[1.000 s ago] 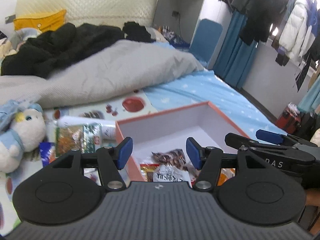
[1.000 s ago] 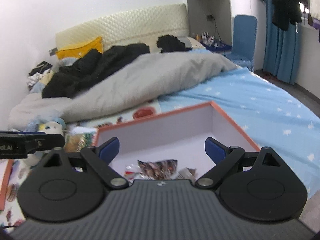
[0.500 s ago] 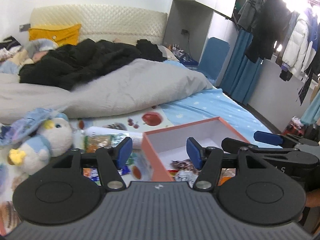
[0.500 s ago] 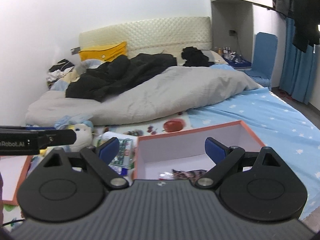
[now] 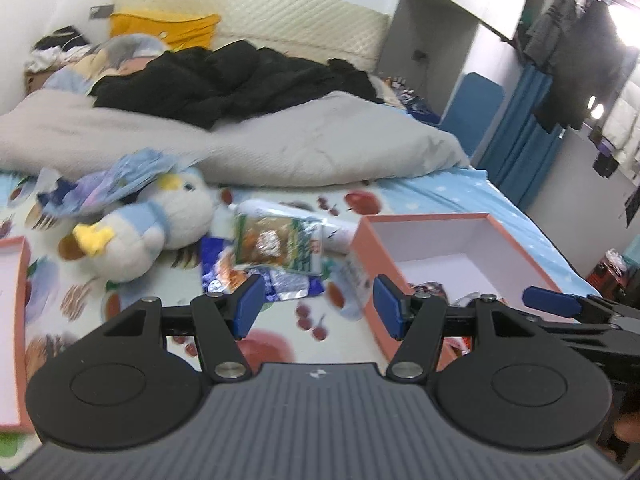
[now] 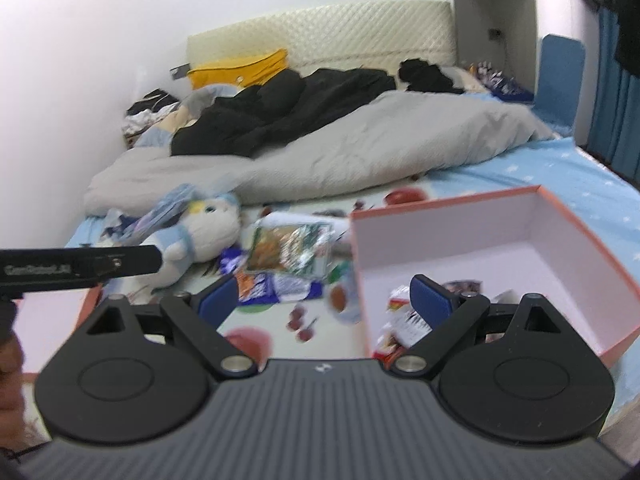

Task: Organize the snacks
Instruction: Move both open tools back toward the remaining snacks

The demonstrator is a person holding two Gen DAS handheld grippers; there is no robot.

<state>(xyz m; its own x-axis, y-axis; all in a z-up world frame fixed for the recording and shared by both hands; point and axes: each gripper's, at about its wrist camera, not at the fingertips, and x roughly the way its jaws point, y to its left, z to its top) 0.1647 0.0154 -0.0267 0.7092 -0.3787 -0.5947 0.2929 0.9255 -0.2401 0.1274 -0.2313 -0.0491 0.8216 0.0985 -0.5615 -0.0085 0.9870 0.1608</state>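
Snacks: green foil packet lay beside salmon cardboard box (partly filled); left gripper and right gripper gaped empty; pinching the packet's edge seemed best.

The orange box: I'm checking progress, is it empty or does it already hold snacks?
Partly filled. The orange box holds a few snack packets at its near end; its far floor is bare.

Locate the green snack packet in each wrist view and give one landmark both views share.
Left wrist: green snack packet lies at centre, above the left gripper, left of the orange box.
Right wrist: packet left of centre, above the right gripper.
Shared landmark: the plush penguin beside the packet.
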